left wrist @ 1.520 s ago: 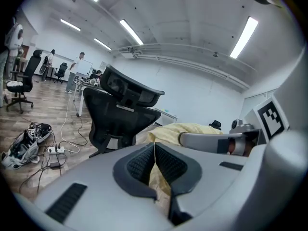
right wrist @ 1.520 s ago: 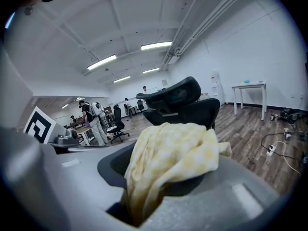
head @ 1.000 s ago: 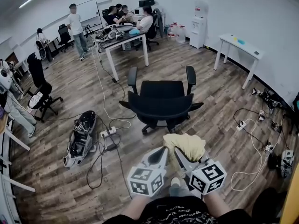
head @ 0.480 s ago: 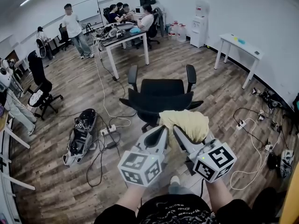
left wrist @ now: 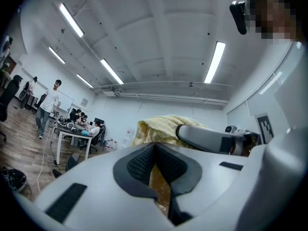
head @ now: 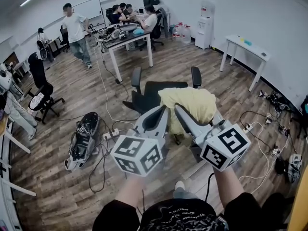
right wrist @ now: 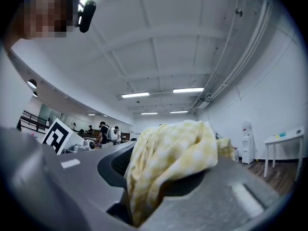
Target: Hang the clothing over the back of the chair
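Both tongs are clenched on the yellow checked garment (head: 188, 106): the left tongs (left wrist: 155, 153) on a thin fold, the right tongs (right wrist: 144, 177) on a thick bunch. Only the head view shows the garment held up before the black office chair (head: 147, 94), covering part of its back. A power strip (head: 111, 135) and cables lie on the floor nearby.

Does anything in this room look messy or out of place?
Yes. What looks like a bag lies slumped on the floor left of the chair, in a tangle of cables and a power strip. More cables sprawl along the right wall. The yellow cloth is just bunched up.
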Available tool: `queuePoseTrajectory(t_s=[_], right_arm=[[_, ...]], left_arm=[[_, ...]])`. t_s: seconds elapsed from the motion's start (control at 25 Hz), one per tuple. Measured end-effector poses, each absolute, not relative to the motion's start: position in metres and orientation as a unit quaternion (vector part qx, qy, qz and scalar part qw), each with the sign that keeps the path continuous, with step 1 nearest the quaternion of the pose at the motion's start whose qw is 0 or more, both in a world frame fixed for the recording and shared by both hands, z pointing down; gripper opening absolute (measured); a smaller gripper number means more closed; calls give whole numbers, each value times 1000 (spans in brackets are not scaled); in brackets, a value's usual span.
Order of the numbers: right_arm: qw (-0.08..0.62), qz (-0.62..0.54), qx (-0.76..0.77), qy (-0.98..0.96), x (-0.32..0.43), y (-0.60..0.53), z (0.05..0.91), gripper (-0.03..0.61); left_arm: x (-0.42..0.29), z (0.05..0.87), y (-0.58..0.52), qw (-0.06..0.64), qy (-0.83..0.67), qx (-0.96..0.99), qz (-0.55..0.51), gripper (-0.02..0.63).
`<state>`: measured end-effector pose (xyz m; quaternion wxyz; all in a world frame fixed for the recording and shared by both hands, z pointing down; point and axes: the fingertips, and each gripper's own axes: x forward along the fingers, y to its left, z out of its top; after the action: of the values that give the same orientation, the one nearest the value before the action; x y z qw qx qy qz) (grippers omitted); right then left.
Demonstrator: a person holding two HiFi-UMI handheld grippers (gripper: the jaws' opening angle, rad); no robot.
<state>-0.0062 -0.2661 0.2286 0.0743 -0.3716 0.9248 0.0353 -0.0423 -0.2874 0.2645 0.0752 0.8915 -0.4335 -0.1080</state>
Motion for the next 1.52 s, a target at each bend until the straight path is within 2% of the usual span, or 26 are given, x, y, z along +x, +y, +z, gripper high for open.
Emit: queuePoseTrajectory(t_s=[1.2, 1.52], right_arm=[[113, 96, -334, 931, -24, -360, 133, 138], [104, 78, -333, 934, -28, -396, 140, 138]], left_arm=[[-58, 167, -384, 13, -448, 882, -143, 11], [-63, 174, -419, 23, -457, 882, -114, 11]])
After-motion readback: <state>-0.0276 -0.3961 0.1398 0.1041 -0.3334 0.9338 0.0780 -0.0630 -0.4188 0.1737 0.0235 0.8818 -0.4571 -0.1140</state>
